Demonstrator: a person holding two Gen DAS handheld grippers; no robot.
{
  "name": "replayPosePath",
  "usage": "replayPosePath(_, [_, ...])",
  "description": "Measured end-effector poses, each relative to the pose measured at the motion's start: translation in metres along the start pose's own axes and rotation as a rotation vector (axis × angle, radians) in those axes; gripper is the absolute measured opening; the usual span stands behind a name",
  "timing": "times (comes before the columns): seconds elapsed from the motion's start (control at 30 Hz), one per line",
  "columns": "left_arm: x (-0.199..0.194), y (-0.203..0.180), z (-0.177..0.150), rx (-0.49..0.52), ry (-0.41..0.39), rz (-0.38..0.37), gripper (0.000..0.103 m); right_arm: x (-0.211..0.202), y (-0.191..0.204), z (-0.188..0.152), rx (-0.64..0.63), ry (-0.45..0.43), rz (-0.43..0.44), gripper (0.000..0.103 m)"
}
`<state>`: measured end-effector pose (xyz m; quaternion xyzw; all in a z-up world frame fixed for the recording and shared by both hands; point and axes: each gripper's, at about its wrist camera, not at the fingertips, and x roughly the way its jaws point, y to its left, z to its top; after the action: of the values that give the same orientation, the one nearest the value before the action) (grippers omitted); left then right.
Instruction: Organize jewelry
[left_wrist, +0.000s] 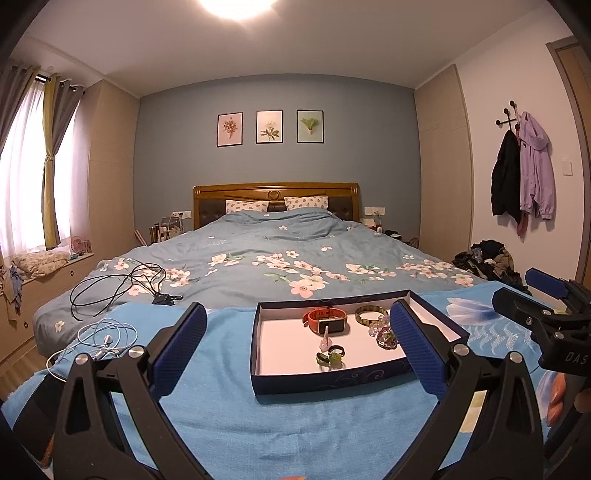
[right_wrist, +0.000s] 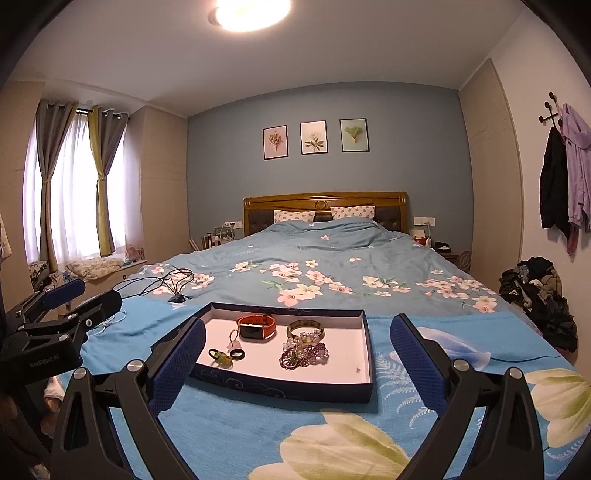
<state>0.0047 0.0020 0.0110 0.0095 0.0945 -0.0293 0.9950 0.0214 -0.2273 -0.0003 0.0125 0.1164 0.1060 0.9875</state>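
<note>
Bed (right_wrist: 332, 258): big, blue quilt w/ pale flowers, soft and wrinkled; wood headboard behind.
Towel (right_wrist: 258, 424): bright blue terry cloth w/ large flower print, lies on the bed's near end, under the tray.
Tray (right_wrist: 291, 387): shallow rectangular box lid, dark blue card walls w/ swirl pattern, white inside. It sits on the towel, in front of both grippers.
Progress: jewelry is already all inside the tray, nothing loose on the towel as far as I see. But the pieces lie mixed, beads piled on the bangle, so sorting seems not yet done. I judge early or middle stage.
Left gripper (left_wrist: 297, 341): fingers wide apart, holds nothing, the tray is seen between them.
Right gripper (right_wrist: 297, 352): also spread wide, empty, the tray is ahead and a bit to the left.
Watch (right_wrist: 256, 328): orange rubber strap, dark glossy face, far-middle of the tray.
Bangle (right_wrist: 305, 328): round, greenish-brown, hard, looks polished.
Beads (right_wrist: 303, 356): purple and clear strands, tangled, touching the bangle.
Ring (right_wrist: 237, 355): small, black, near a green charm.
</note>
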Motion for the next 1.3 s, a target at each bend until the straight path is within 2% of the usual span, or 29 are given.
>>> replayPosePath(1.3, [0.0040, 0.0009, -0.0044, 0.005, -0.009, 0.001, 0.098, 0.0018, -0.0014, 0.0004, 0.013, 0.011, 0.004, 0.097])
